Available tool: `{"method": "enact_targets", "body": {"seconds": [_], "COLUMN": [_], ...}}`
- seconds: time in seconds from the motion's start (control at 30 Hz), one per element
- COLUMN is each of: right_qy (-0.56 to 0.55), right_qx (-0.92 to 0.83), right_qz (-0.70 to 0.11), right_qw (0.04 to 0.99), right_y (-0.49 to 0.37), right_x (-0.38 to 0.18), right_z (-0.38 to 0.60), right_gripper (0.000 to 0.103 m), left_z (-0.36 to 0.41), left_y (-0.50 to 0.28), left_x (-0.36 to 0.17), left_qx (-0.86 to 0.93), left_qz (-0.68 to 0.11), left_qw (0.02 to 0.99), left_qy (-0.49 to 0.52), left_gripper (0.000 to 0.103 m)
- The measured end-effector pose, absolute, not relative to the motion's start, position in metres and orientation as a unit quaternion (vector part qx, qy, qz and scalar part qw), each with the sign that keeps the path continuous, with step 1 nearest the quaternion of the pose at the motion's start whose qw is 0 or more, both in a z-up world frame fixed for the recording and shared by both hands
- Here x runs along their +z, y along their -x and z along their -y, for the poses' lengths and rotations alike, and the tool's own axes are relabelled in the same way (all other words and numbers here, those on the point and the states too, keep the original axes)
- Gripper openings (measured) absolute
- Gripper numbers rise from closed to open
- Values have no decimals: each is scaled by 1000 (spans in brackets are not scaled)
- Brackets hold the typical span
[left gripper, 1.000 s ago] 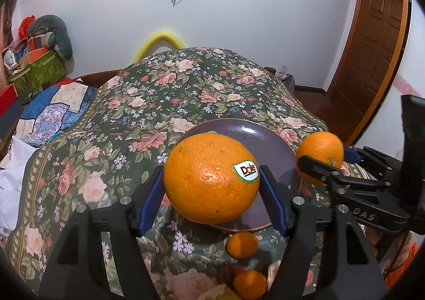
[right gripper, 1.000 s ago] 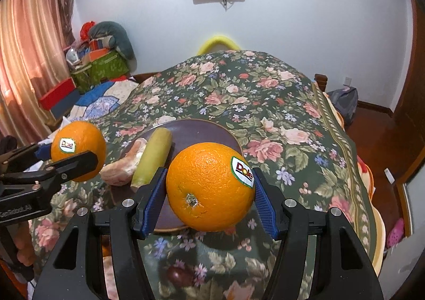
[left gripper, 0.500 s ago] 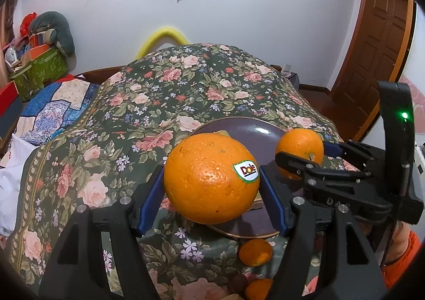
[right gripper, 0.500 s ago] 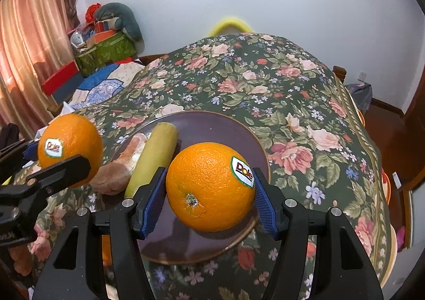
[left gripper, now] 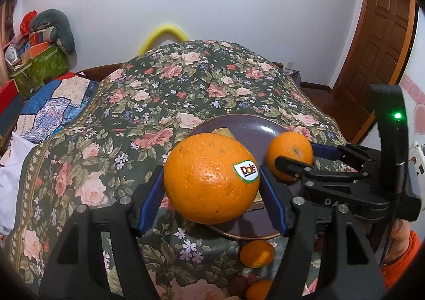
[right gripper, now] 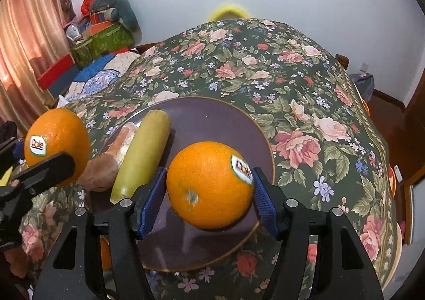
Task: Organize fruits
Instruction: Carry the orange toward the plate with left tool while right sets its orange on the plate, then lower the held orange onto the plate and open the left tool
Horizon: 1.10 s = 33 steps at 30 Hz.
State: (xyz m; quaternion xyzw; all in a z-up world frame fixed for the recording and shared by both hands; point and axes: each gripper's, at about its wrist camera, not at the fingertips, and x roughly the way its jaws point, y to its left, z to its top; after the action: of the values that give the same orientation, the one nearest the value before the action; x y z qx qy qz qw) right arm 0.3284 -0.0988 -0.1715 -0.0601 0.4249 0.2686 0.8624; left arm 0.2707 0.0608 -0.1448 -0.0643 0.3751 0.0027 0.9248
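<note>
My left gripper (left gripper: pixel 211 180) is shut on a large stickered orange (left gripper: pixel 207 175) and holds it above the near left rim of the dark purple plate (left gripper: pixel 247 124). In the right wrist view that orange (right gripper: pixel 57 146) hangs at the far left in the left gripper (right gripper: pixel 34 154). My right gripper (right gripper: pixel 209 188) is low over the plate (right gripper: pixel 212 119) with a second stickered orange (right gripper: pixel 209 185) between its blue pads. That orange is blurred and turning, and the pads look just off it. The left wrist view shows the right gripper (left gripper: pixel 294 154) over the plate's right side.
A long yellow-green fruit (right gripper: pixel 143 154) and a brownish piece (right gripper: pixel 106 167) lie on the plate's left half. Two small oranges (left gripper: pixel 256 253) sit on the floral tablecloth (right gripper: pixel 292 74) near the front. A person's hand in an orange sleeve (left gripper: pixel 401 255) holds the right gripper.
The right gripper has come forward and down over the plate. Its orange has rolled a little between the pads. The left gripper and its orange have stayed put.
</note>
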Motion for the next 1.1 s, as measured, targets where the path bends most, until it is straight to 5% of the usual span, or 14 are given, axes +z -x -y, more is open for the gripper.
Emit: {"method": "enact_targets", "body": {"seconds": [1.1], "right_qy": [44], "right_qx": [236], "right_qz": [-366], "right_qw": [899], "right_y": [-293], "right_x": [-135], "right_z": [190], "right_gripper": [65], "left_z": [30], "left_y": [-305], "left_x": [-169], "left_qx": [-85], "left_qz": [-459], "left_qw": [884], "left_qy": [26], "left_gripper": [68]}}
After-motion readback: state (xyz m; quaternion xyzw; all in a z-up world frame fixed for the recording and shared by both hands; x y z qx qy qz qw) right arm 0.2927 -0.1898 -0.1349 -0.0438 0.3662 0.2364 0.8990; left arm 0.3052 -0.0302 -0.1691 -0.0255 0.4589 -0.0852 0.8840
